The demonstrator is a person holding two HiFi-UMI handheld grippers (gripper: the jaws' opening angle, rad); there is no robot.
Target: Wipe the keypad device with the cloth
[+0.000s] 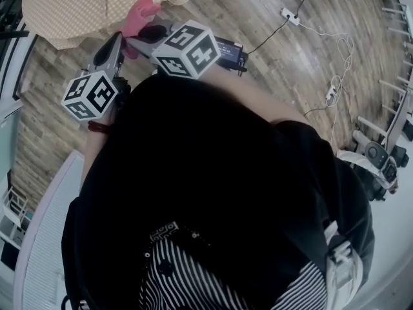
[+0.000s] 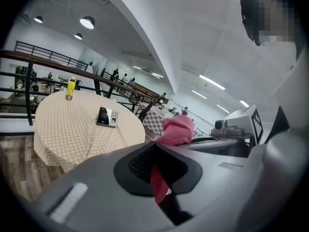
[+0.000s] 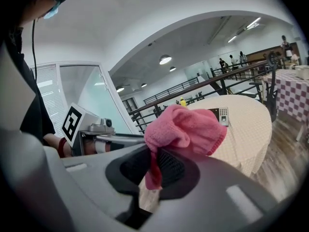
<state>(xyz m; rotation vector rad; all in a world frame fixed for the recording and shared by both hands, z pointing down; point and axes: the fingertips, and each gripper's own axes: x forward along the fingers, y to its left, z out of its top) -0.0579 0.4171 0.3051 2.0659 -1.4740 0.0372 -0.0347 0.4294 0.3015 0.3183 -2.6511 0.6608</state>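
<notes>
So this was a big open hall with a white arched ceiling (image 3: 159,28), a dark railing (image 2: 53,64) along the far side and a wooden plank floor (image 1: 277,63). The biggest thing in it was a round table under a beige dotted tablecloth (image 2: 67,129), standing far off in front of the person. The person's black top (image 1: 213,186) filled most of the head view.

Both tools were held up close together in the air, short of the table. The right gripper (image 3: 154,170) had its jaws closed down on a fluffy pink cloth (image 3: 186,129). Most of the cloth was bunched on top of the jaws and a strip of it hung down through the gap. The left gripper (image 2: 157,173) sat just beside it on the left, jaws nearly together too. A thin pink strip of the same cloth was caught between them, so it looked like both had hold of it.

The dark rectangular keypad device with a light button block (image 2: 107,116) lay flat on the tablecloth, well apart from the cloth and both grippers. A small yellow bottle (image 2: 71,88) stood further back on the table, to the left of it. A white power strip (image 1: 290,16) lay on the floor off to the right.
</notes>
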